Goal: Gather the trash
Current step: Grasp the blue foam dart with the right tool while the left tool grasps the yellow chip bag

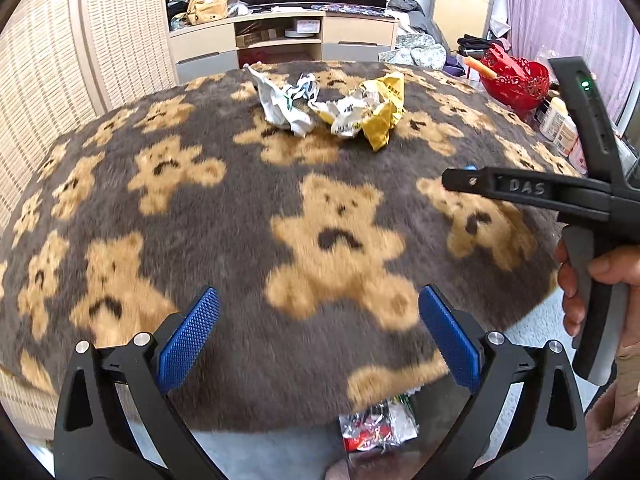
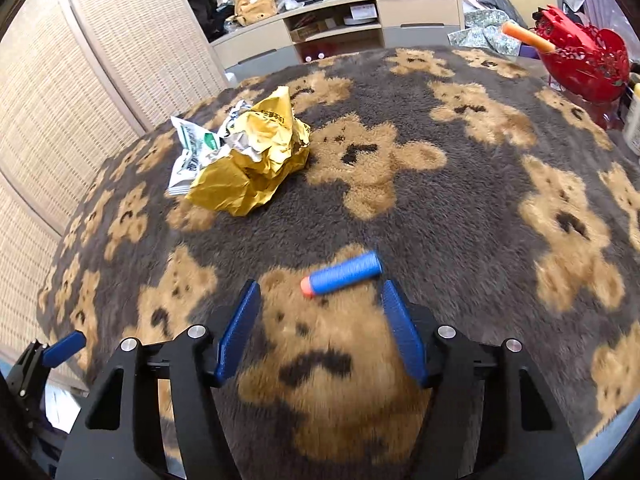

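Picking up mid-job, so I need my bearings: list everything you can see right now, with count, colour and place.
Crumpled wrappers: two, one yellow, one white-green, touching, far left on the blanket.
Foam dart: one, blue with orange tip, lying just ahead of the right gripper.
Teddy-bear blanket: one, grey-brown with tan bears, covering the surface.
Red basket: one, far right edge, orange stick poking out.
Wrapper pile: silver-red, below the blanket's near edge.
TV cabinet: beige, background.
Left gripper: open, nothing between pads.
Right gripper: open, dart not gripped.
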{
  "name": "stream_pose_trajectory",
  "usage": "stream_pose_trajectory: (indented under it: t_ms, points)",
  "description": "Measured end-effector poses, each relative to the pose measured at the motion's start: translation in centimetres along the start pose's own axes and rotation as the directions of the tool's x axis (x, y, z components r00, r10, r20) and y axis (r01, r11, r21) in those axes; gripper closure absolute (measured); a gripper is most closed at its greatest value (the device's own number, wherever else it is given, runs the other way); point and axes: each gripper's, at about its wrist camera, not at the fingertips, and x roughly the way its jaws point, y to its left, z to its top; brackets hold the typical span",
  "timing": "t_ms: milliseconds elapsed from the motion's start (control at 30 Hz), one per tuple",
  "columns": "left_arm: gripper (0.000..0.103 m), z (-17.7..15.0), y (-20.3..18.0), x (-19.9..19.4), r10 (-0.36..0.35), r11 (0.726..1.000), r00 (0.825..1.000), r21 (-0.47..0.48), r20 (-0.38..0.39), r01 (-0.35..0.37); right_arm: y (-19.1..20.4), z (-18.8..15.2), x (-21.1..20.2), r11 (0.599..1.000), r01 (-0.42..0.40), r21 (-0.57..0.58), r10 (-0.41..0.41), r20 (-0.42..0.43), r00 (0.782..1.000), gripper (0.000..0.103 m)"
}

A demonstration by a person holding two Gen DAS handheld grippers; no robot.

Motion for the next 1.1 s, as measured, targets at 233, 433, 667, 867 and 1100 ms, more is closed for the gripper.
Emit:
stream_pose_trajectory:
  t_ms: [233,433,667,867,1100]
  points:
    - [0.008,1.7,0.2,1.6,-0.005,1.0,1.0,0.003,0.003,0.005,0.2,1.2,1.7,1.0,0.01,-0.002,-0.01,0.007,1.0,0.051]
    - [0.008,2.9,-0.1,2.4,-0.015,1.0,1.0,0.018,0.012,0.015,1.2,1.3,2.4,0.996,0.049,-0.077,-0.048,0.018,0.999,0.079]
    - [0.008,3.9,-0.3,3.4,-0.027,0.999,1.0,0.026,0.016,0.026,1.9,1.0,2.3,0.988,0.068,-0.142,-0.068,0.001,0.998,0.077]
    - [0.009,4.9,-0.8,4.1,-0.033,0.999,0.999,0.037,0.019,0.032,1.4,0.8,1.8,0.985,0.054,-0.161,-0.053,0.012,0.999,0.085]
    - [0.019,8.2,-2.3,4.8,-0.073,0.996,0.995,0.056,0.067,0.07,-0.9,2.4,-0.8,0.992,0.052,-0.113,-0.043,0.078,0.996,0.089]
